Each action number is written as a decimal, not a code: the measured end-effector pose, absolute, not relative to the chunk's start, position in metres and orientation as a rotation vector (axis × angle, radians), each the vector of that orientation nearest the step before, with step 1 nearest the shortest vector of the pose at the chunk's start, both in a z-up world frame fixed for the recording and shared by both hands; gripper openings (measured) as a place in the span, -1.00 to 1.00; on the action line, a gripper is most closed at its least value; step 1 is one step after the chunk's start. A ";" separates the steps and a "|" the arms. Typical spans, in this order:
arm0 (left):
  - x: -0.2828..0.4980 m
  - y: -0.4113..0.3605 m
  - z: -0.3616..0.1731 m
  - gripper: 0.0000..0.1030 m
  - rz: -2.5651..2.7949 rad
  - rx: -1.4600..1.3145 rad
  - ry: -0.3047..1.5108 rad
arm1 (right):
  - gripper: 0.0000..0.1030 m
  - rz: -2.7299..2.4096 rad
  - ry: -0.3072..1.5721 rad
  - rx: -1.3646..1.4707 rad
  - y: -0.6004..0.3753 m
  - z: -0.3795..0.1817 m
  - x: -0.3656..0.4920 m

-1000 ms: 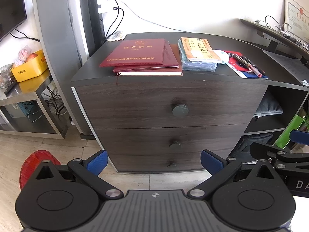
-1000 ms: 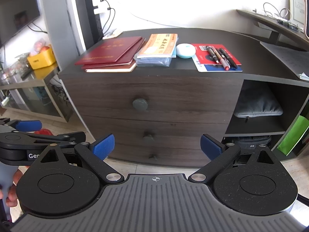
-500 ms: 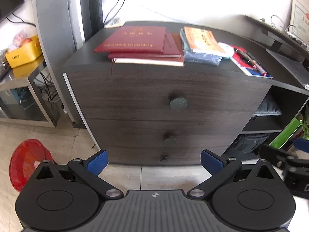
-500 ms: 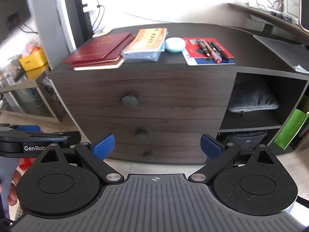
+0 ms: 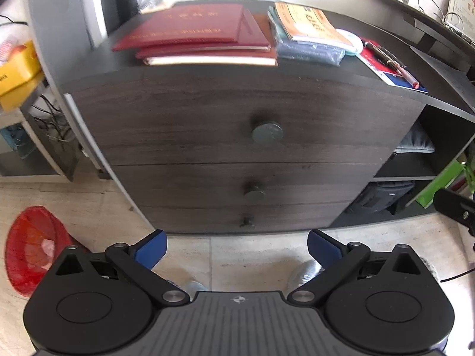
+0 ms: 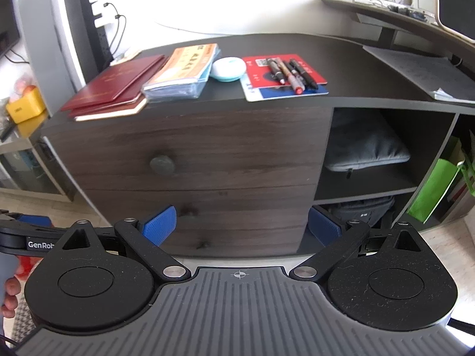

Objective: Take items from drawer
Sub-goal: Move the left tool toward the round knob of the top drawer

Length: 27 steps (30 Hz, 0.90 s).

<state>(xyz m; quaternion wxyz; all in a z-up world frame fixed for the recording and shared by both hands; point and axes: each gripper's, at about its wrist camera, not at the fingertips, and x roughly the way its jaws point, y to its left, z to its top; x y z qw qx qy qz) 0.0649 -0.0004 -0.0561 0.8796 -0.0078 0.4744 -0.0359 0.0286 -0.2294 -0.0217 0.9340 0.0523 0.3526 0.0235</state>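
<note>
I hold my left gripper (image 5: 236, 244) and right gripper (image 6: 242, 227) wide open, empty, facing the closed top drawer's knob (image 5: 266, 132) at frame centre, ready to pull.

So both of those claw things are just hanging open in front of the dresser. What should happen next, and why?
Probably ease the left gripper forward and up toward the top drawer's round knob, jaws kept open to straddle it. All three drawers look shut, so nothing can come out yet, and that knob sits almost straight ahead of the left gripper. The right gripper is open and empty too, with the knob off to its left.
</note>
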 end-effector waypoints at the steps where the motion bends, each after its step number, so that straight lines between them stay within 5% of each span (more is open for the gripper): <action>1: 0.068 -0.001 -0.059 0.77 -0.088 -0.020 1.004 | 0.91 0.043 0.720 0.106 -0.232 -0.022 0.031; 4: 0.078 -0.002 -0.065 0.48 -0.115 -0.028 1.042 | 0.91 0.030 0.717 0.104 -0.238 -0.024 0.038; 15: 0.112 -0.012 -0.082 0.54 -0.140 -0.052 1.022 | 0.91 -0.006 0.717 0.104 -0.261 -0.036 0.073; 27: 0.172 -0.021 -0.099 0.35 -0.071 -0.016 0.982 | 0.91 0.018 0.725 0.053 -0.286 -0.066 0.136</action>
